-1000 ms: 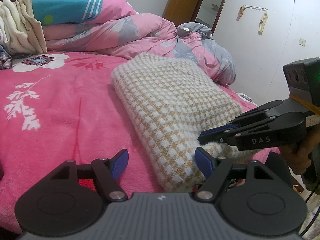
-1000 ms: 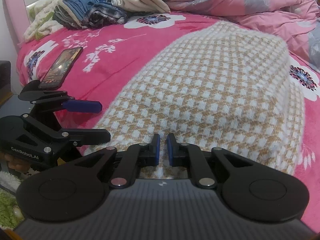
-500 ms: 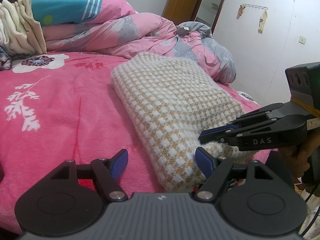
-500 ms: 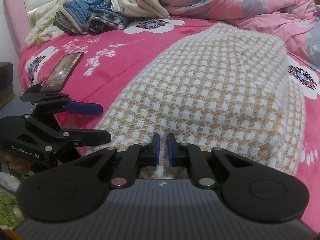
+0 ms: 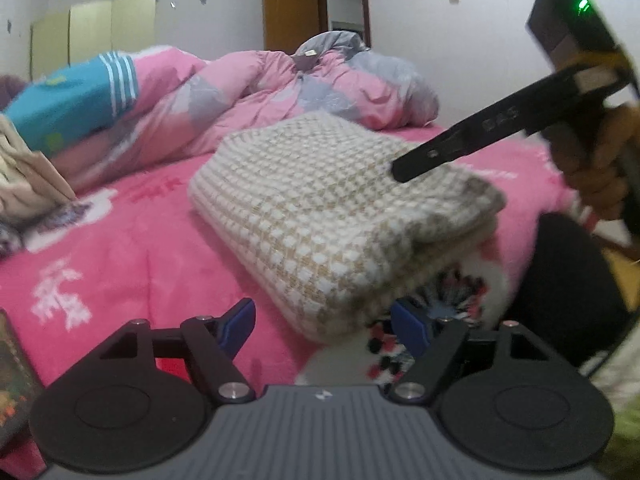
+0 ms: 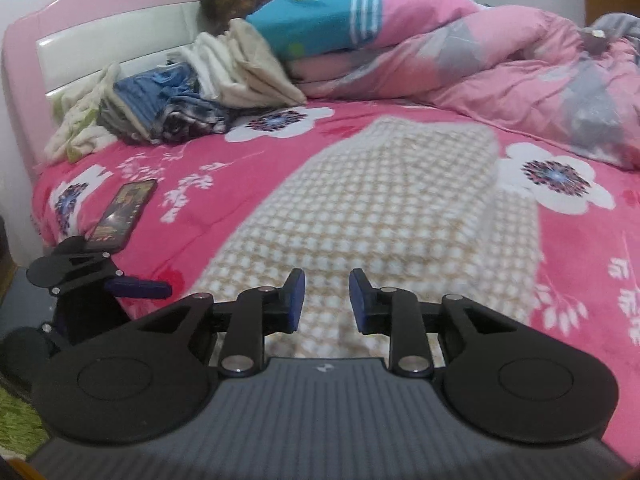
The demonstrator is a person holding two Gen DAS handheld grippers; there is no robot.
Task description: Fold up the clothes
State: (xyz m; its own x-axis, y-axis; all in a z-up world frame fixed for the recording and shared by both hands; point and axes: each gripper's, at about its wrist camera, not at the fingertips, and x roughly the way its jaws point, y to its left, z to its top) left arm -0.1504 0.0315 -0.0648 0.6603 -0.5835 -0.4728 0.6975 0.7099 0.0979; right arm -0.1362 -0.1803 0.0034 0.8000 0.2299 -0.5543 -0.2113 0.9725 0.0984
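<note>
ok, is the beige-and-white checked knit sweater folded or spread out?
Folded. The beige-and-white checked knit sweater lies as a compact rectangle on the pink floral bedspread, with stacked layers showing at its near edge.

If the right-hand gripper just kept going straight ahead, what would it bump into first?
Most likely the folded beige-and-white checked knit garment: the right gripper, jaws open, points along its top. Depth is unclear, so it might skim just over it.

A pink floral bed carries a folded checked knit, phone, clothes pile and rumpled duvet.
</note>
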